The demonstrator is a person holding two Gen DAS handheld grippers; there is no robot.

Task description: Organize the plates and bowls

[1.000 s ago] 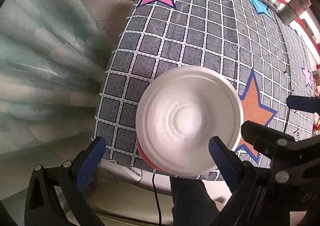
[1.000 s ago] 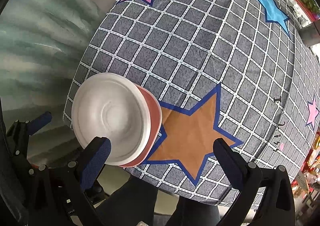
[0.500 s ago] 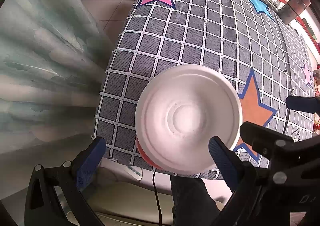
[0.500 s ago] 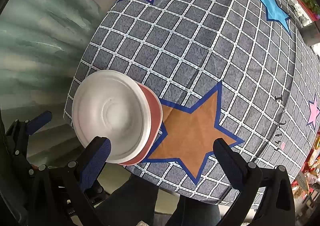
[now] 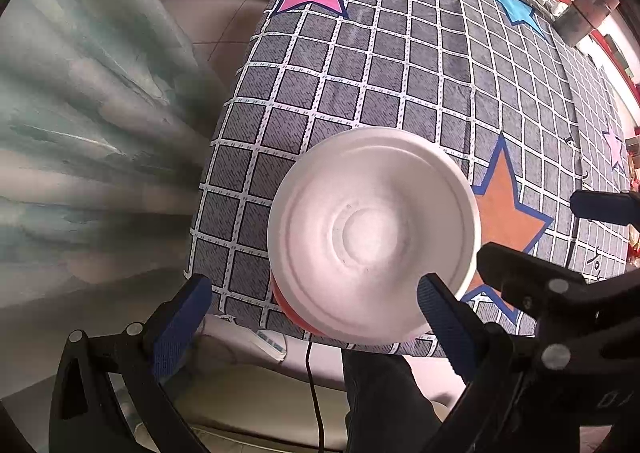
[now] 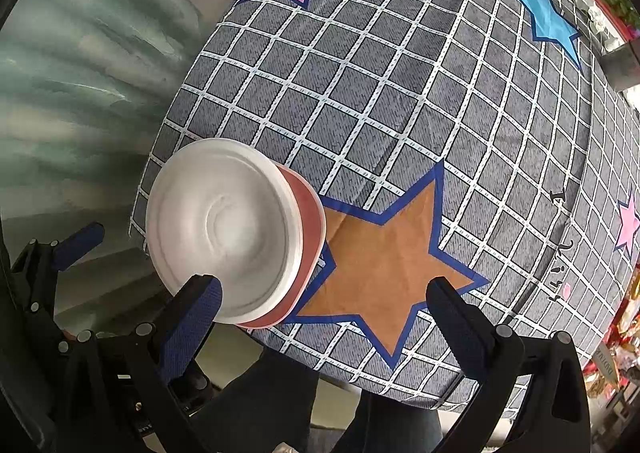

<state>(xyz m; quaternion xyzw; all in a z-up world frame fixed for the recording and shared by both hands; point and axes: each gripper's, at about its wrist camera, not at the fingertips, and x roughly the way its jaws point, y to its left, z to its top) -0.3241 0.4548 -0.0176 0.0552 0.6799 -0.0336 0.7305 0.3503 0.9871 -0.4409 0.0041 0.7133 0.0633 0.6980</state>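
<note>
Nothing has visibly shifted: both tongs, left and right, gape empty; white plate hides most of the red bowl.

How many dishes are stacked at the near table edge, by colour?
White dish: 1
Red dish: 1, under the white one, only its rim showing
Total: 2; any dish hidden between them cannot be ruled out.
</note>
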